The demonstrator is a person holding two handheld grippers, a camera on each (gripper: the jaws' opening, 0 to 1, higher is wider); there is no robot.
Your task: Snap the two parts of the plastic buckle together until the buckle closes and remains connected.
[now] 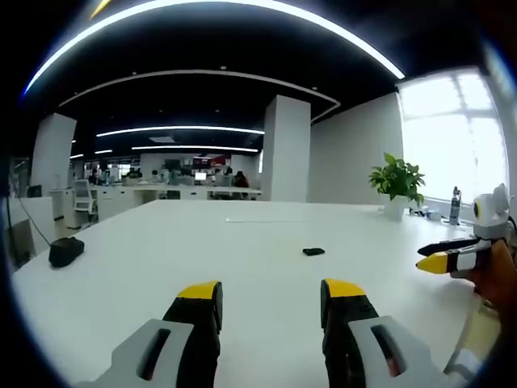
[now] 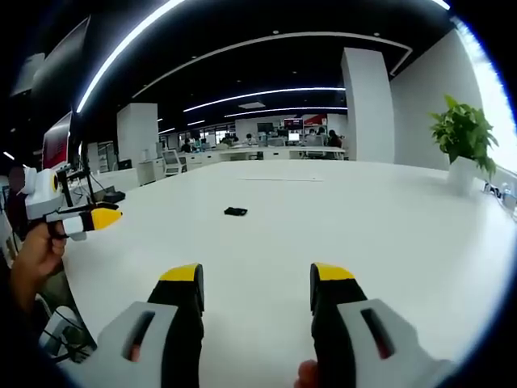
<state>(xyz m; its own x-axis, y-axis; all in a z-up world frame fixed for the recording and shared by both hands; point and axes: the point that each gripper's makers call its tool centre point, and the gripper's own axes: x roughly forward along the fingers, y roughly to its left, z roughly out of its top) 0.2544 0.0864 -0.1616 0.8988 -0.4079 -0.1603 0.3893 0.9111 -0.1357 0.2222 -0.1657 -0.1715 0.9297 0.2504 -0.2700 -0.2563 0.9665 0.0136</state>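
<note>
Buckle [image 1: 313, 251], seemingly already joined, on table [image 1: 242, 242], beyond both wide-apart, empty tongs [image 1: 271, 295].

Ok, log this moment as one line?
phase: approach | left hand-held gripper: open, empty | right hand-held gripper: open, empty | buckle: untouched on white table, ahead of both

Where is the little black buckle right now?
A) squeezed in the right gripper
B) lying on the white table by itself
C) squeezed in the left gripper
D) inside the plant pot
B: the buckle lies alone on the white table, ahead of both open, empty grippers.
</note>
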